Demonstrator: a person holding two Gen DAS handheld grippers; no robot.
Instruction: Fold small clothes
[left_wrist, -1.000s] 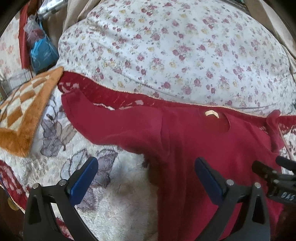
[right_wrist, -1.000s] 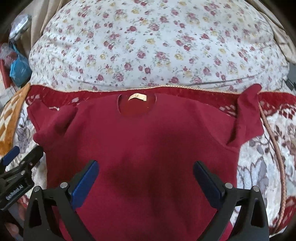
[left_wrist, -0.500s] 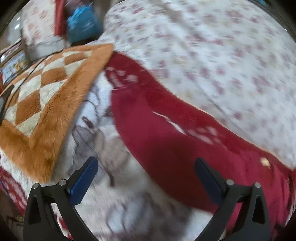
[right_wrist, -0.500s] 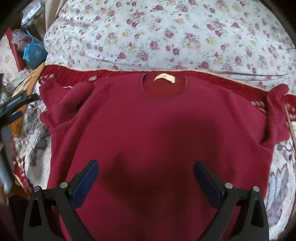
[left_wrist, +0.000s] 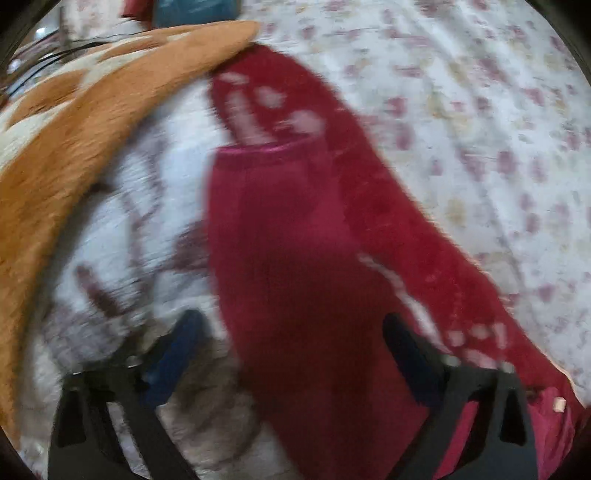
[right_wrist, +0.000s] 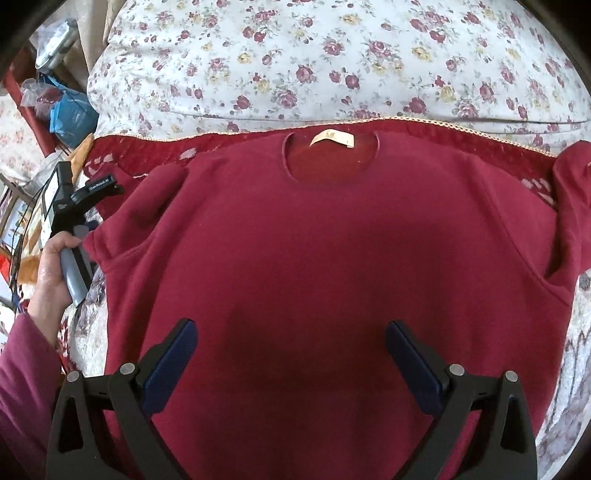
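A dark red sweater (right_wrist: 332, 266) lies flat on the bed, neck and cream label (right_wrist: 332, 139) toward the floral pillow. Its left sleeve (right_wrist: 147, 206) is folded back on itself; its right sleeve (right_wrist: 570, 206) stands bunched up. My right gripper (right_wrist: 291, 354) is open and empty above the sweater's lower body. My left gripper (left_wrist: 291, 343) is open and empty over the left sleeve (left_wrist: 280, 236), whose cuff points away from it; this view is blurred. It also shows in the right wrist view (right_wrist: 79, 221), held in a hand beside that sleeve.
A large floral pillow (right_wrist: 332, 62) lies behind the sweater. A red and white patterned blanket (right_wrist: 554, 369) covers the bed. An orange checked plush cloth (left_wrist: 74, 122) lies left of the sleeve. Blue bags and clutter (right_wrist: 70, 114) sit at the far left.
My left gripper has swung left and closer to the left sleeve, which now fills its view. My right gripper has shifted slightly, with the sweater now centred under it.
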